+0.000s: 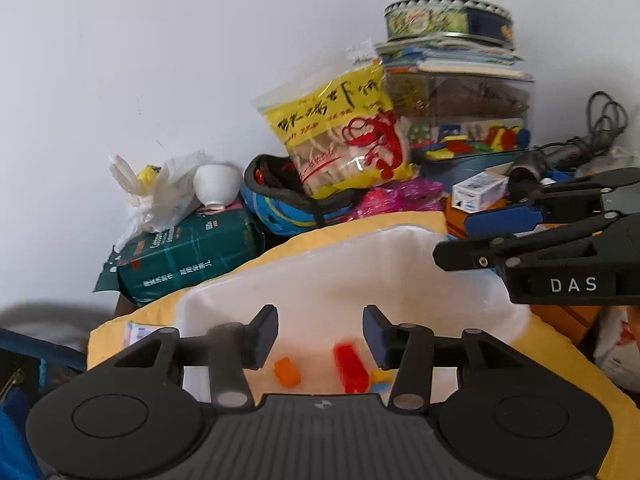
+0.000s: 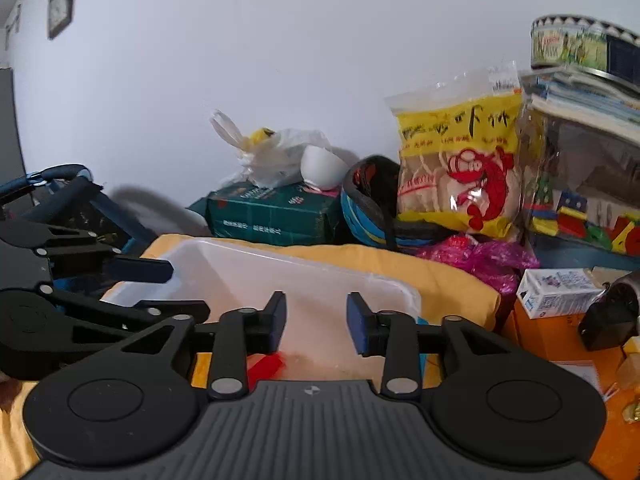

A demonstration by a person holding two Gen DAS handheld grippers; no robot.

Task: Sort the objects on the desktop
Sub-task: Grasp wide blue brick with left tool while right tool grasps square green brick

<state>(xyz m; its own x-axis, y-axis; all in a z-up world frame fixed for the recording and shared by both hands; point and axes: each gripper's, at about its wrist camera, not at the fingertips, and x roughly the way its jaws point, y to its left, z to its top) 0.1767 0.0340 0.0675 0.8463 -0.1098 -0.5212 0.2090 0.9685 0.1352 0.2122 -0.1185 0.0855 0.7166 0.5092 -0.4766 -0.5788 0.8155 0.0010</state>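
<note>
A white plastic bin (image 1: 400, 264) sits on a yellow cloth (image 1: 560, 364). Inside it lie an orange block (image 1: 286, 372) and a red brick (image 1: 351, 368), with a yellow and blue piece (image 1: 380, 380) partly hidden behind my finger. My left gripper (image 1: 320, 338) is open and empty over the bin's near side. My right gripper (image 2: 316, 322) is open and empty over the same bin (image 2: 248, 268), with the red brick (image 2: 264, 365) just below its left finger. Each gripper shows at the edge of the other's view.
Behind the bin stand a green pack (image 1: 188, 256) with a white cup (image 1: 216, 186), a blue helmet (image 1: 280, 204), a yellow snack bag (image 1: 340, 140), pink wrap (image 2: 484, 260), a clear box of coloured blocks (image 1: 472, 136) under books and a tin (image 1: 448, 20), and a small white carton (image 2: 556, 290).
</note>
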